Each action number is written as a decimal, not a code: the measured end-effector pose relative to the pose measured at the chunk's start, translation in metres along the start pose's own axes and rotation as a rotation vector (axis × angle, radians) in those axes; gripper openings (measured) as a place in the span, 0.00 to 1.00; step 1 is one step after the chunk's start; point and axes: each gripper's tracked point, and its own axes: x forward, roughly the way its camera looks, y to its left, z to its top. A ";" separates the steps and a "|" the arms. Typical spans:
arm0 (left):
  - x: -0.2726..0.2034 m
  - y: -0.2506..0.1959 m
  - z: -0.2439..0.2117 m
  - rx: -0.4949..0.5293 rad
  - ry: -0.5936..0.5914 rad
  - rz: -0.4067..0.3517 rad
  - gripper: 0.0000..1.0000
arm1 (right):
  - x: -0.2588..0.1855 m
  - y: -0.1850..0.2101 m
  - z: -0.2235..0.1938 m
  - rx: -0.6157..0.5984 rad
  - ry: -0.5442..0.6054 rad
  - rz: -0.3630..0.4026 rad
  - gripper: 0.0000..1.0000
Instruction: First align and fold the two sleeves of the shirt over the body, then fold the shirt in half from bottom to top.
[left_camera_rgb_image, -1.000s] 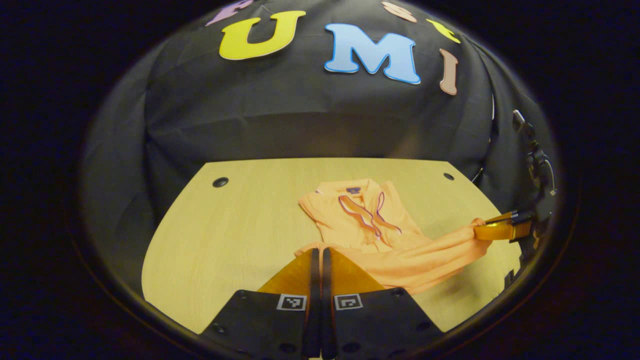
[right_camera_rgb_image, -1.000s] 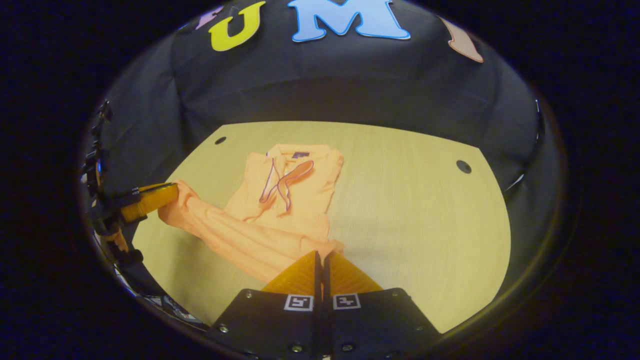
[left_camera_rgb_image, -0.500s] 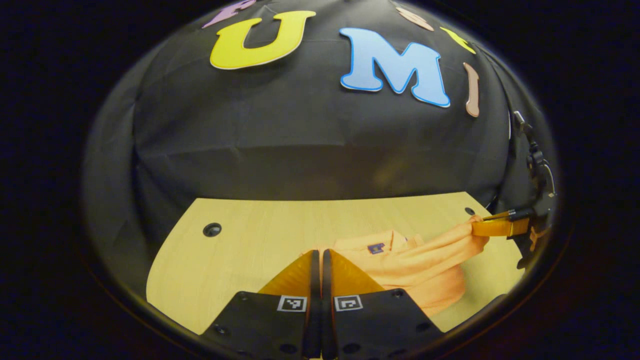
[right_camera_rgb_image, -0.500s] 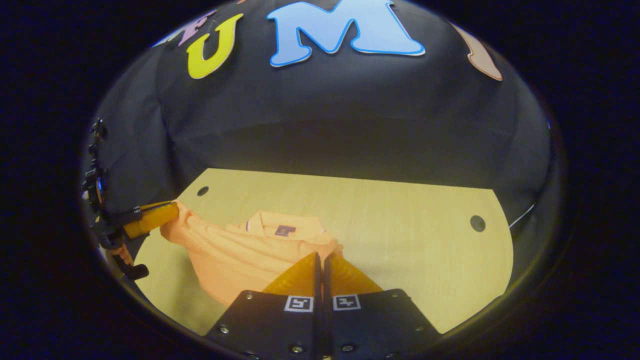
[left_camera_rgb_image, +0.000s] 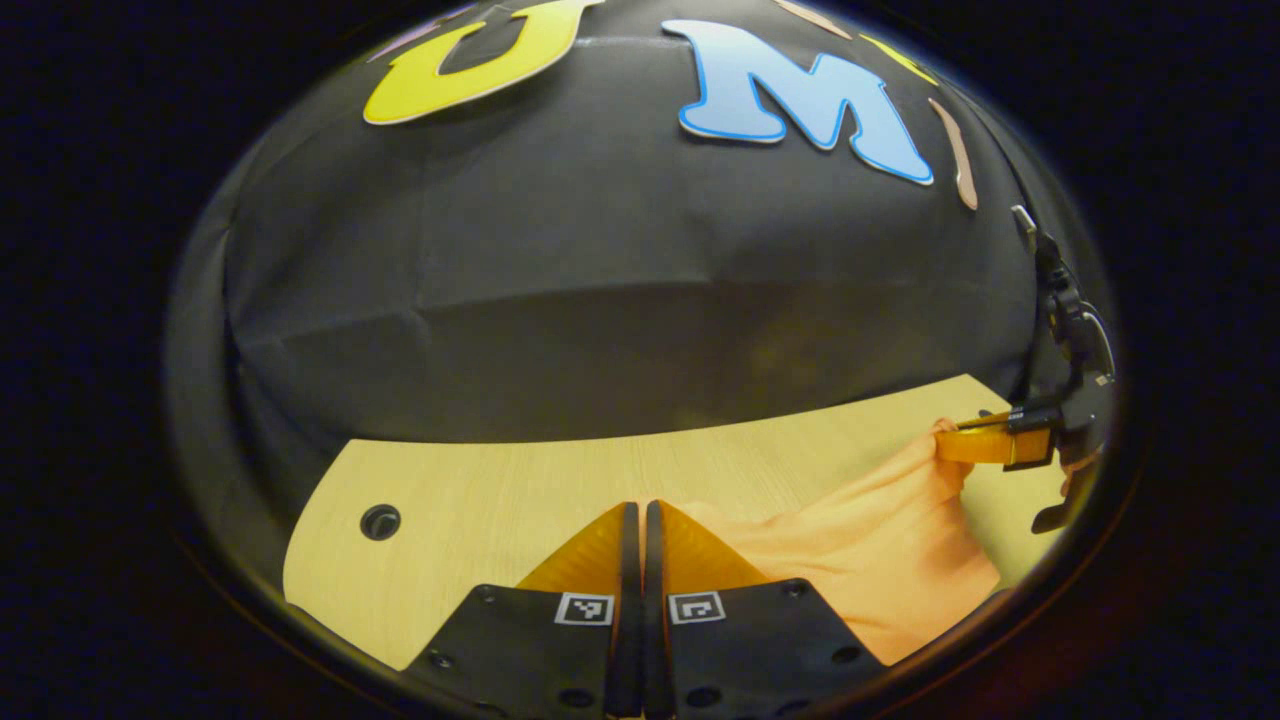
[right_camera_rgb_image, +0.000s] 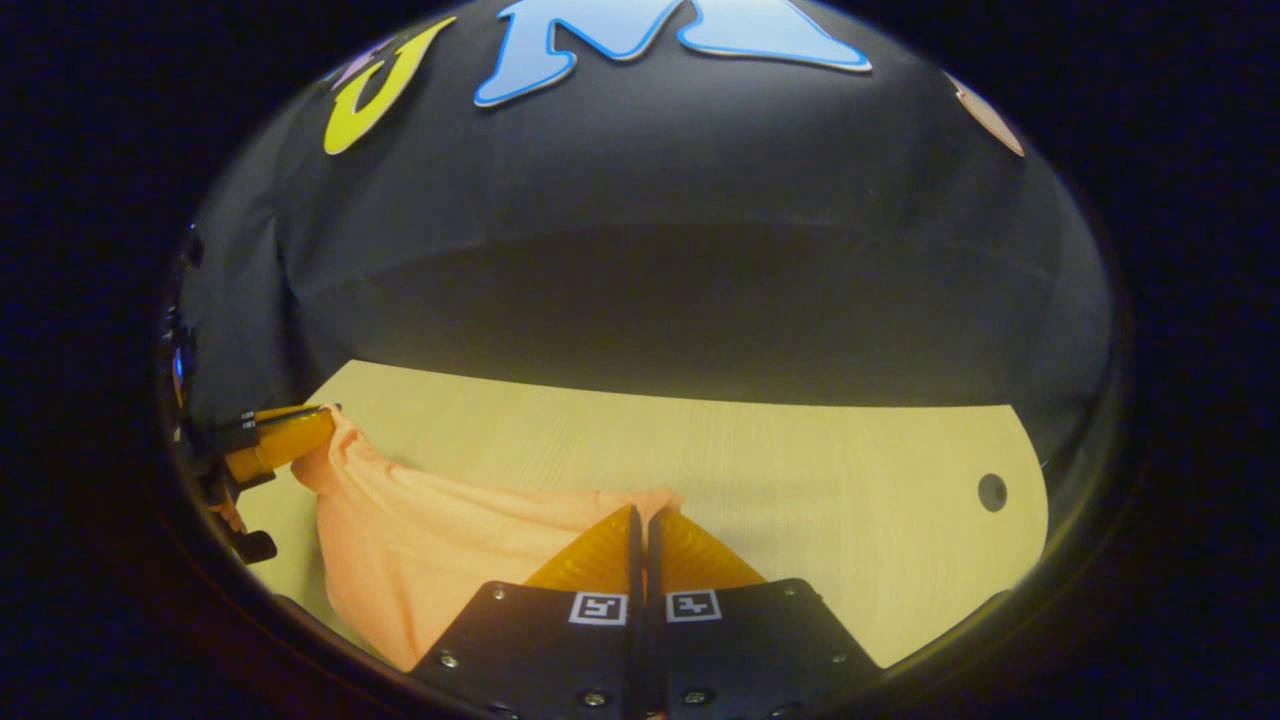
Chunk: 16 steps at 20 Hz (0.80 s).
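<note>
The orange shirt (left_camera_rgb_image: 860, 560) hangs as a lifted sheet stretched between both grippers above the wooden table (left_camera_rgb_image: 500, 490). In the left gripper view my left gripper (left_camera_rgb_image: 636, 506) is shut on one corner of the shirt's bottom edge. My right gripper (left_camera_rgb_image: 945, 440), at the far right of that view, pinches the other corner. In the right gripper view the right gripper (right_camera_rgb_image: 640, 510) is shut on the shirt (right_camera_rgb_image: 430, 540), and the left gripper (right_camera_rgb_image: 322, 425) holds the cloth at the far left. The raised cloth hides the collar and the folded sleeves.
The booth's black cloth wall rises just behind the table's (right_camera_rgb_image: 800, 470) far edge. A round cable hole (left_camera_rgb_image: 380, 521) sits in the table's left far corner and another hole (right_camera_rgb_image: 992, 491) in the right one.
Both grippers have carried the shirt's bottom edge forward toward the far side of the table. The collar and sleeves, visible a second ago, are now covered by the lifted cloth.
</note>
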 end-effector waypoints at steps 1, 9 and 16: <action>0.006 0.001 -0.006 -0.001 0.008 0.000 0.06 | 0.009 -0.003 -0.006 0.014 0.011 -0.004 0.00; 0.041 0.004 -0.048 -0.035 0.057 0.029 0.06 | 0.015 -0.004 -0.024 0.022 0.065 -0.018 0.00; 0.037 0.005 -0.054 -0.035 0.068 0.063 0.39 | 0.005 -0.013 -0.019 0.045 0.063 -0.019 0.36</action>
